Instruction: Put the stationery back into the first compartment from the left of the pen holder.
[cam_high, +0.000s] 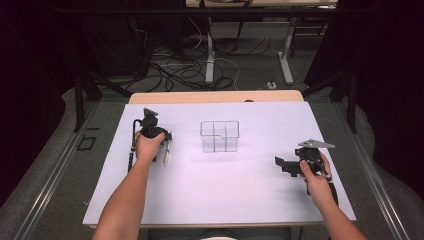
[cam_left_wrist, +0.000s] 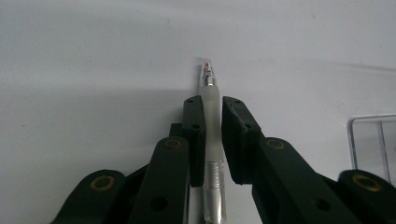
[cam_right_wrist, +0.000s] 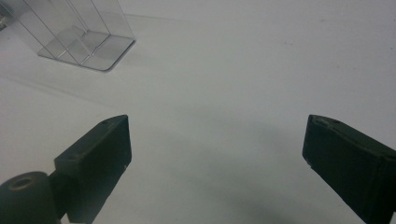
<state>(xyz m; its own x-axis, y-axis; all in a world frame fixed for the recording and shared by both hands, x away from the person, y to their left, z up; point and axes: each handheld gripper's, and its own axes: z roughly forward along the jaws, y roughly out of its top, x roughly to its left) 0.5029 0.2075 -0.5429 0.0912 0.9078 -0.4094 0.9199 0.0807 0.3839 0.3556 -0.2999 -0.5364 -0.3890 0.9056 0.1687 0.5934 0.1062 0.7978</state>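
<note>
Left gripper, seen in the left gripper view at lower centre of the frame: the two black jaws are closed on a slim pen with a frosted translucent barrel, their flat inner faces pressing its soft-looking grip section from either side. The pen's clear tip, with a metal point and a red mark inside, projects beyond the jaws toward the upper centre; the clear barrel with a coiled spring runs back between the jaw arms to the bottom edge. Brass-coloured pivot bushings stud the matte black linkage. In the high view the same left gripper sits at centre left, the pen appearing as a thin pale stick below the hand, lying over the smooth white table sheet. Right gripper, right gripper view: its blunt rectangular black jaws stand wide apart at the lower left and lower right, with bare white sheet between them. In the high view this right gripper lies at centre right. A clear rectangular plastic organiser box with inner dividers stands at the centre of the high view, between the two grippers; no contents are visible in its compartments. Its base and partition walls appear at the upper left of the right gripper view, and one corner shows at the right edge of the left gripper view.
</note>
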